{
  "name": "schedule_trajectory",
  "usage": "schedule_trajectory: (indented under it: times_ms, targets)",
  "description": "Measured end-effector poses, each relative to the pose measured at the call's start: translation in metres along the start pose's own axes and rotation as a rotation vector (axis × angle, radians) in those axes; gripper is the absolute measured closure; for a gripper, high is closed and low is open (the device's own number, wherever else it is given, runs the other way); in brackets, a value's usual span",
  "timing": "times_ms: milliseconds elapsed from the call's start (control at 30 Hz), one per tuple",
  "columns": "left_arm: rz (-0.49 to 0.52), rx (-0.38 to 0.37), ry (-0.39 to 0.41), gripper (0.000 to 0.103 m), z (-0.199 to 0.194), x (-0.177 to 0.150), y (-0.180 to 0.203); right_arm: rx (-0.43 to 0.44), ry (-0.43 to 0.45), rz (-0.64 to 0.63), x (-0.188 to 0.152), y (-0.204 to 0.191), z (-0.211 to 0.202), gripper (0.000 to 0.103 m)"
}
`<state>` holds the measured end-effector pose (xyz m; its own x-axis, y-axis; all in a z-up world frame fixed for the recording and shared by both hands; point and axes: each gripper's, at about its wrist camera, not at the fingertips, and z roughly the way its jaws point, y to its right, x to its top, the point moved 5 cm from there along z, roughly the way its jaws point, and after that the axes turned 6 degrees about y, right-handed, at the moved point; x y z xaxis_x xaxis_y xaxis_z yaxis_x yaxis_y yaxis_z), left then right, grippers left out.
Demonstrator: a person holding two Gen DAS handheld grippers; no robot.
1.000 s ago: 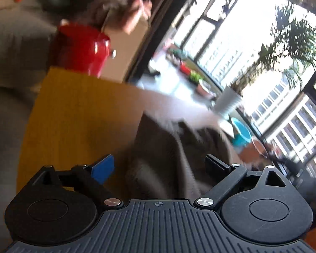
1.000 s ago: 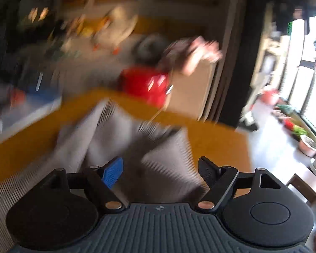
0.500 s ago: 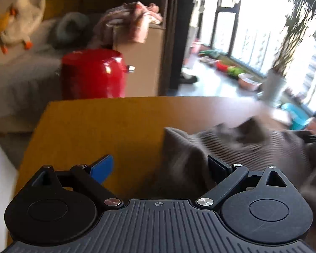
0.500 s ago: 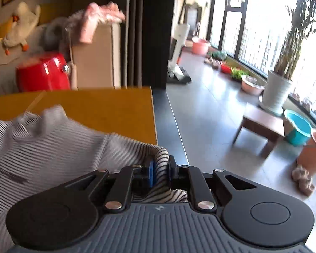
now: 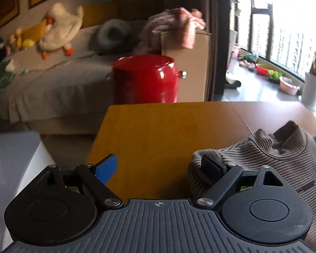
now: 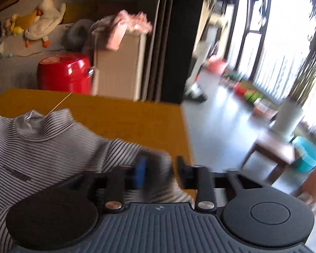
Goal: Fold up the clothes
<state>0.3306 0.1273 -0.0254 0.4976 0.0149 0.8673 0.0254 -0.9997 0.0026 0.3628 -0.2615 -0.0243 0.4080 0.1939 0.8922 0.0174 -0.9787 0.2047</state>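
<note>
The right hand-held gripper [image 6: 160, 169], clamped on the striped top [image 6: 42, 151] half a second ago, now stands parted over its shoulder, the left hand-held gripper [image 5: 158, 166] wide open beside the garment, spread on the wooden surface [image 5: 168, 130] for folding.

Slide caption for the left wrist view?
Open left tongs at the striped top's edge on the yellow table.

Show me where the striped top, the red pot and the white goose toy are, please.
striped top [image 6: 27, 147]: right wrist view, on its chest below the collar.
red pot [image 5: 145, 80]: left wrist view, on its shiny side wall.
white goose toy [image 5: 61, 29]: left wrist view, on its body, lying on the sofa.
</note>
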Motion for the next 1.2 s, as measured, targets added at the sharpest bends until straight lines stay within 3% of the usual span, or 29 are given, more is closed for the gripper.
schedule_trajectory:
  times_ms: [100,233,300,400,433,500,567,667,767,867,933,1067,1200]
  targets:
    - [-0.081,-0.062,0.006,0.008,-0.019,0.002,-0.004,0.039,0.091,-0.085,0.011,-0.007,-0.051,0.035]
    - [-0.157,-0.188,0.008,0.006,-0.045,-0.004,0.013,0.362,0.035,-0.083,-0.009,-0.043,-0.116,0.026]
    - [-0.164,-0.235,0.000,0.005,-0.052,-0.009,0.025,0.423,-0.001,-0.154,-0.028,-0.071,-0.129,0.024]
    - [-0.169,-0.284,-0.024,0.005,-0.060,-0.019,0.040,0.344,0.011,-0.330,-0.055,-0.105,-0.121,0.025]
    - [-0.172,-0.291,-0.034,0.004,-0.063,-0.022,0.043,0.338,0.008,-0.322,-0.056,-0.106,-0.113,0.032]
    - [-0.178,-0.305,-0.047,0.004,-0.071,-0.029,0.044,0.354,-0.014,-0.231,-0.046,-0.096,-0.100,0.094]
    - [-0.181,-0.325,-0.055,0.004,-0.081,-0.035,0.041,0.334,0.000,-0.109,-0.020,-0.069,-0.096,0.096]
    - [-0.184,-0.349,-0.059,0.004,-0.094,-0.043,0.036,0.128,0.168,0.048,0.042,0.013,-0.112,0.096]
    - [-0.203,-0.365,-0.053,0.003,-0.099,-0.045,0.032,0.004,0.317,0.198,0.097,0.076,-0.142,0.100]
    - [-0.215,-0.382,-0.043,0.003,-0.101,-0.043,0.032,0.038,0.416,0.176,0.137,0.070,-0.162,0.103]
    - [-0.222,-0.395,-0.036,0.003,-0.104,-0.043,0.030,0.116,0.445,0.171,0.157,0.047,-0.162,0.103]
    - [-0.228,-0.399,-0.021,0.001,-0.111,-0.042,0.023,0.300,0.405,0.182,0.177,-0.017,-0.133,0.103]
    - [-0.282,-0.428,-0.028,0.001,-0.110,-0.046,0.026,0.326,0.361,0.219,0.170,-0.018,-0.117,0.103]
